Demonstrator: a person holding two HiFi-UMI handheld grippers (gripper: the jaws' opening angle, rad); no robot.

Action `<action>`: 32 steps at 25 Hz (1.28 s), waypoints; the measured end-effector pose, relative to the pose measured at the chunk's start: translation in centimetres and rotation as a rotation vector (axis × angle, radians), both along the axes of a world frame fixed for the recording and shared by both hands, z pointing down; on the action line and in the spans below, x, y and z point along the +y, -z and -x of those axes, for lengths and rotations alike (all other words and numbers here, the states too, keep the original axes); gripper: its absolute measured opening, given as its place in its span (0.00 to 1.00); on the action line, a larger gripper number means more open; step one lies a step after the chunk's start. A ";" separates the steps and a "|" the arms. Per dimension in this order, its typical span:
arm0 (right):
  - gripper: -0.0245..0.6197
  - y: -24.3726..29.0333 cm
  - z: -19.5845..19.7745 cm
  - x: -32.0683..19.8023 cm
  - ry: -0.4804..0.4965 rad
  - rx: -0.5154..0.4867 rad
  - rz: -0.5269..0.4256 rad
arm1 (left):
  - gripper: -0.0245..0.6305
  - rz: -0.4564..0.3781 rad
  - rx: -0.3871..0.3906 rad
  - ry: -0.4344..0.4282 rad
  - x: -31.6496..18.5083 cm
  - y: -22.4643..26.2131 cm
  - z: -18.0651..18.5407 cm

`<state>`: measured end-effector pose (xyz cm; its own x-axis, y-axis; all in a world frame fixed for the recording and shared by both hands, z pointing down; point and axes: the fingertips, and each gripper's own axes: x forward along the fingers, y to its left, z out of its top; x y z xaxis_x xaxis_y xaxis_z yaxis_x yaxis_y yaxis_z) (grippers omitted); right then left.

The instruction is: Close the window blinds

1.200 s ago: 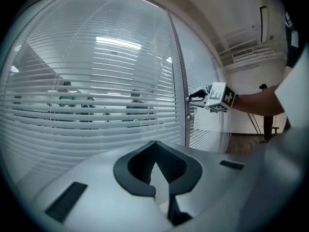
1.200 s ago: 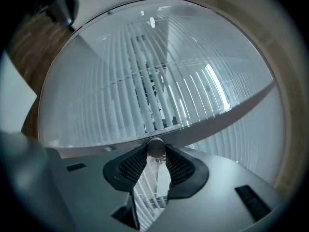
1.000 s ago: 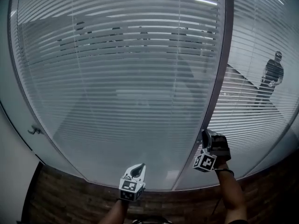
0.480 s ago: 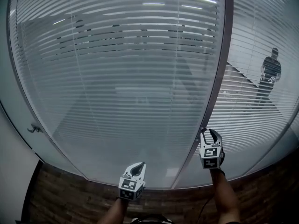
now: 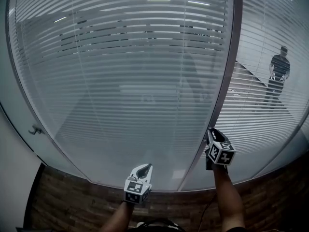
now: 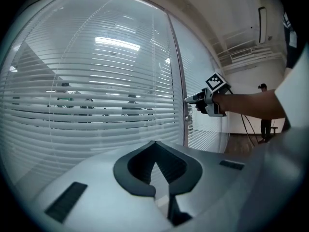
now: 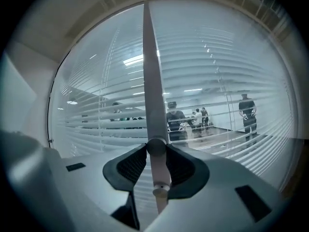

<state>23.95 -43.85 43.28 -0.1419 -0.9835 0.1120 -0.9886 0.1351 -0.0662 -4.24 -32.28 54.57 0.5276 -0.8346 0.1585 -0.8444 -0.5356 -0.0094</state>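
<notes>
White slatted blinds [image 5: 135, 81] hang behind the glass, with gaps between slats that show the room beyond. A dark mullion [image 5: 228, 71] splits the panes. A small round knob [image 7: 156, 146] sits low on the mullion [image 7: 150, 81], and my right gripper [image 5: 211, 134] is shut on it, its tips touching both sides [image 7: 156, 148]. The left gripper view shows this gripper [image 6: 194, 99] at the mullion. My left gripper [image 5: 143, 169] hangs lower, in front of the left pane, shut and empty [image 6: 154, 144].
A brick sill wall [image 5: 72, 207] runs under the window. A small handle [image 5: 34, 129] sticks out at the far left frame. Behind the right pane stands a person [image 5: 276, 71]. More people [image 7: 176, 117] show through the slats.
My right gripper has twisted on the mullion knob, its marker cube swinging round, and sits slightly higher. The left gripper has barely moved.
</notes>
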 end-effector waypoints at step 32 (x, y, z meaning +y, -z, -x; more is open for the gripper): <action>0.23 -0.6 1.3 -0.1 -0.008 1.672 -0.089 | 0.03 0.007 0.000 -0.029 -0.7 -0.1 -1.8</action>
